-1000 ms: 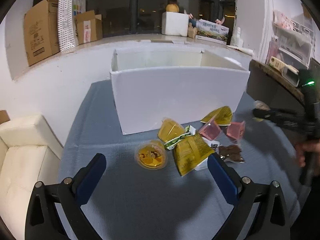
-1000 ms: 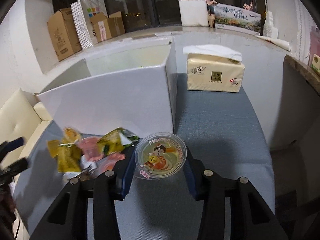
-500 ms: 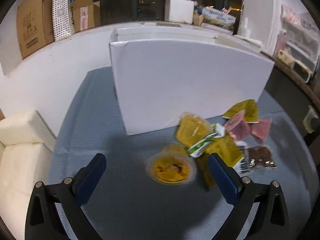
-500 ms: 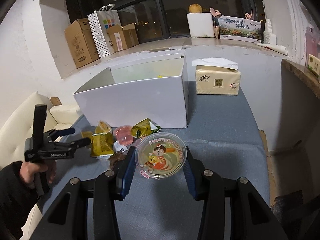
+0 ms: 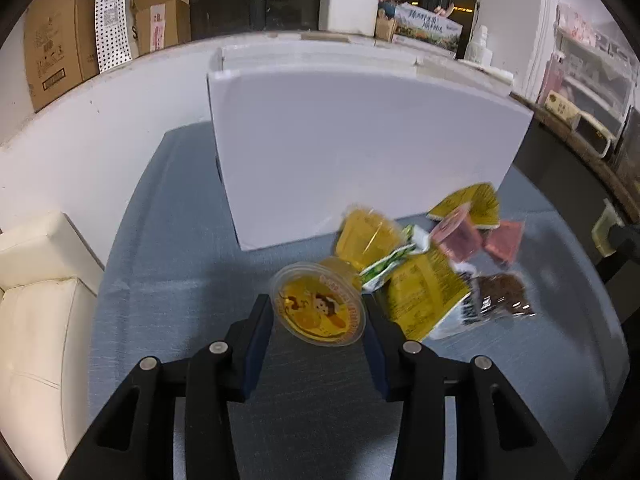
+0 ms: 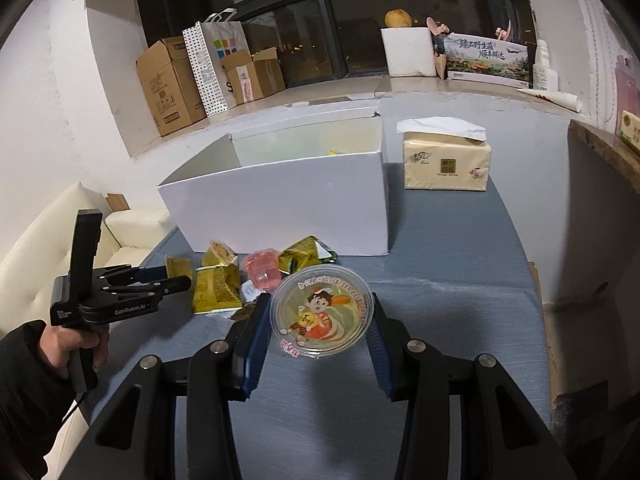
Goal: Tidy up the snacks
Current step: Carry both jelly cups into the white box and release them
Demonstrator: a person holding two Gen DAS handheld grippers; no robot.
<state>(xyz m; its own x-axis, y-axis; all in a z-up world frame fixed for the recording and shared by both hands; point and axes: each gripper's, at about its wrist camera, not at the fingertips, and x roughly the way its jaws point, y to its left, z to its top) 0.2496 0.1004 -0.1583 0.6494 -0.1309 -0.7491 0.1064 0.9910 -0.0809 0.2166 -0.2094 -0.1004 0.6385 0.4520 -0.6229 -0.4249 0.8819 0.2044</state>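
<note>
The left gripper [image 5: 318, 320] has its blue pads closed against the sides of a yellow jelly cup [image 5: 318, 306] that sits on the blue-grey tablecloth [image 5: 168, 240]; the cup's cartoon lid faces up between the two fingers. From that cup, the rest of the snack pile spreads toward two and three o'clock: a second yellow jelly cup [image 5: 366, 236] tipped on its side, a green-and-white wrapper [image 5: 390, 266], a yellow packet [image 5: 428, 300], a pink jelly cup [image 5: 458, 234], a pink packet [image 5: 506, 240], another yellow packet [image 5: 468, 204] near the box wall, and a clear packet with dark brown contents [image 5: 500, 290]. The pile is somewhat blurred in the left wrist view.

A white cardboard box [image 5: 360, 152] stands open-topped at twelve o'clock from the pile, just behind it.

The right gripper [image 6: 322, 318] is clamped partway closed on a larger clear jelly cup with a cartoon lid [image 6: 322, 314], held up off the cloth at the near edge of the pile. In the right wrist view the left gripper shows at nine o'clock, gripped by a hand [image 6: 60, 346] in a dark sleeve [image 6: 20, 392]. A pack of tissues [image 6: 446, 164] rests on the cloth at two o'clock, just right of the box. Cardboard cartons [image 6: 168, 80] and a dotted paper bag [image 6: 214, 66] line the window ledge behind, with a cream sofa [image 6: 36, 256] to the left of the table.
</note>
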